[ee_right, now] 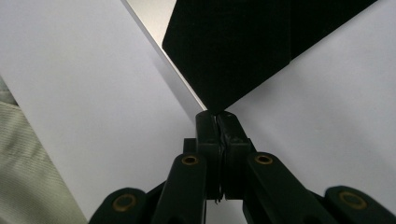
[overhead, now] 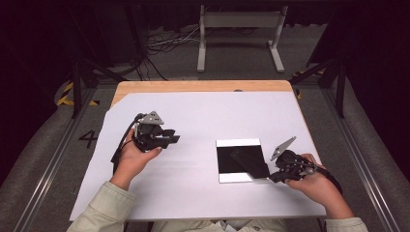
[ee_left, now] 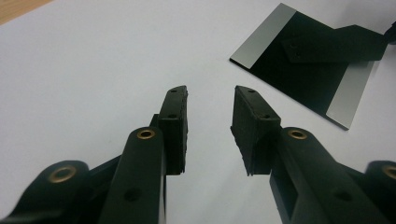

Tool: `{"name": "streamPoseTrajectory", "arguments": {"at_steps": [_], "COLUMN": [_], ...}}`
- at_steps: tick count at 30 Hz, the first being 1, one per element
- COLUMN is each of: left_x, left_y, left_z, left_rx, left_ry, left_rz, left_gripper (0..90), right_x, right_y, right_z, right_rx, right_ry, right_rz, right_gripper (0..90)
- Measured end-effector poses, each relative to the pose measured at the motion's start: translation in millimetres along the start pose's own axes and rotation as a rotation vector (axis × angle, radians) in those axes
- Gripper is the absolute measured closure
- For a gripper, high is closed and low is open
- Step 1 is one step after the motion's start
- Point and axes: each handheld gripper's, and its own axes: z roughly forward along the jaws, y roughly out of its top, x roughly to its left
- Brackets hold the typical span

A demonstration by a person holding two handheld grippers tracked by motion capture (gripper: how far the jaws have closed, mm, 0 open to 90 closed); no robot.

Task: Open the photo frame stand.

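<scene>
A thin, square black sheet (overhead: 240,161) with matte surface and pale grey bands along two edges lies flat at lower right of centre in the high view, on a smooth white table cover (overhead: 193,121). The right gripper (overhead: 271,178), at its lower right corner, has its ribbed black jaws pressed together on a folded-up corner of that sheet (ee_right: 233,51). The left gripper (overhead: 173,137), left of centre, holds its jaws apart with nothing between them (ee_left: 210,126).
</scene>
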Motion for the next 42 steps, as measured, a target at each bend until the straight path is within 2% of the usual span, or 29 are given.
{"name": "streamPoseTrajectory", "arguments": {"at_steps": [13, 18, 24, 29, 31, 32, 34, 42], "left_x": [2.9, 3.1, 3.6, 4.6, 4.6, 4.5, 4.6, 4.5], "left_y": [-2.4, -3.2, -4.3, -5.4, -5.4, -5.4, -5.4, -5.6], "left_z": [1.9, 1.8, 1.8, 2.0, 2.0, 1.8, 1.6, 2.2], "left_rx": [0.011, 0.013, 0.012, 0.009, 0.009, 0.009, 0.009, 0.008], "left_ry": [0.009, 0.009, 0.015, 0.022, 0.021, 0.021, 0.023, 0.021], "left_rz": [-0.007, -0.007, -0.011, -0.015, -0.014, -0.013, -0.012, -0.016], "left_gripper": [65.3, 65.3, 65.0, 64.5, 64.3, 64.3, 64.2, 64.1], "right_x": [0.8, -0.2, -0.8, -1.6, -2.0, -3.1, -3.5, -3.2], "right_y": [-1.1, -1.4, -0.4, 0.8, 0.9, 0.6, 0.4, 0.7], "right_z": [-20.2, -28.4, -29.9, -33.1, -33.4, -34.5, -34.9, -35.0], "right_rx": [-0.107, -0.188, -0.227, -0.316, -0.329, -0.369, -0.394, -0.414], "right_ry": [0.014, 0.027, 0.034, 0.046, 0.048, 0.059, 0.064, 0.062], "right_rz": [0.007, 0.005, 0.008, 0.025, 0.024, 0.034, 0.036, 0.04], "right_gripper": [90.0, 90.0, 90.0, 90.0, 90.0, 90.0, 90.0, 90.0]}}
